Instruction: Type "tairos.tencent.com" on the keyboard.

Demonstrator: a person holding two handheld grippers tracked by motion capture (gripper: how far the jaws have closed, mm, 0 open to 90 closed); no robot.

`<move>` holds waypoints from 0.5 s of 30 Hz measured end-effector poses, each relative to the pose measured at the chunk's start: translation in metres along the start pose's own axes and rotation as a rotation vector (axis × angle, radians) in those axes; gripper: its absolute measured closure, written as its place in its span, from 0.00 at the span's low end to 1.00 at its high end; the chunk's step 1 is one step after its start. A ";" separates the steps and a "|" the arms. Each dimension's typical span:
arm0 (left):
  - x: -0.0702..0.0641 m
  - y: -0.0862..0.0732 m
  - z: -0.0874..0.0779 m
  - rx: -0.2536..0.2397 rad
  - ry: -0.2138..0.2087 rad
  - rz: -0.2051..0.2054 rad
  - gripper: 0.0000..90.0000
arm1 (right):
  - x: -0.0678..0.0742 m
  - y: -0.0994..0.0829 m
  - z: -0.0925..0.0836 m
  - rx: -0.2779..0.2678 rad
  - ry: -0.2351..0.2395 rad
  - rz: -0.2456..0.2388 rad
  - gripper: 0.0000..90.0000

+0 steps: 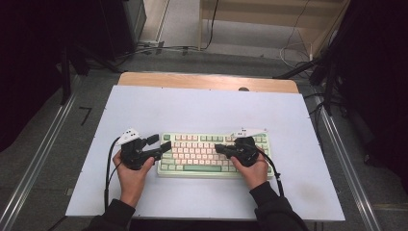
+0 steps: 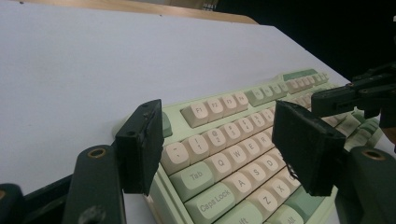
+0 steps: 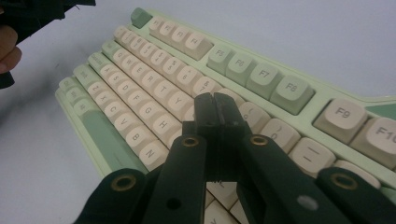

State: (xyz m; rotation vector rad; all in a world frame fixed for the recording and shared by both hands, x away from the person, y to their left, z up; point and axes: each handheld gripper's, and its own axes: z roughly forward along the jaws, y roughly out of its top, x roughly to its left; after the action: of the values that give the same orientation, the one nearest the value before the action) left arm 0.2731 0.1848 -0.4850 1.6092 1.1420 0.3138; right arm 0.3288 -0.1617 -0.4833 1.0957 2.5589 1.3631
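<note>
A pale green keyboard (image 1: 214, 155) with cream keys lies on the near middle of the white table top (image 1: 202, 108). My left gripper (image 1: 160, 144) is at its left end, jaws open. In the left gripper view its two pads (image 2: 140, 144) stand wide apart on either side of the keyboard's (image 2: 219, 163) Esc and Tab corner, and I see no pad pressing on it. My right gripper (image 1: 217, 149) reaches over the right half of the keys. In the right gripper view its jaws (image 3: 215, 100) are shut together with nothing between them, tips low over the middle key rows (image 3: 154, 98).
A wooden table edge (image 1: 207, 81) shows beyond the white sheet. Metal rails (image 1: 38, 163) run along both sides of the table. Cables (image 1: 159, 48) and stand legs lie on the floor behind. My right gripper's shut jaws (image 2: 359, 93) show at the right in the left gripper view.
</note>
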 end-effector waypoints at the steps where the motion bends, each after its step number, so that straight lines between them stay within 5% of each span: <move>1: 0.000 0.000 0.000 0.001 0.000 0.000 0.39 | 0.000 0.000 0.000 0.000 0.000 0.000 0.98; 15: 0.000 0.000 0.001 0.011 0.001 0.001 0.39 | 0.004 0.001 0.010 0.036 -0.037 -0.024 0.98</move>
State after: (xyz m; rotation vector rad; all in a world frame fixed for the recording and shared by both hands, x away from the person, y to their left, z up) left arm 0.2736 0.1841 -0.4858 1.6191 1.1451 0.3100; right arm 0.3301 -0.1513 -0.4875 1.0819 2.5716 1.2840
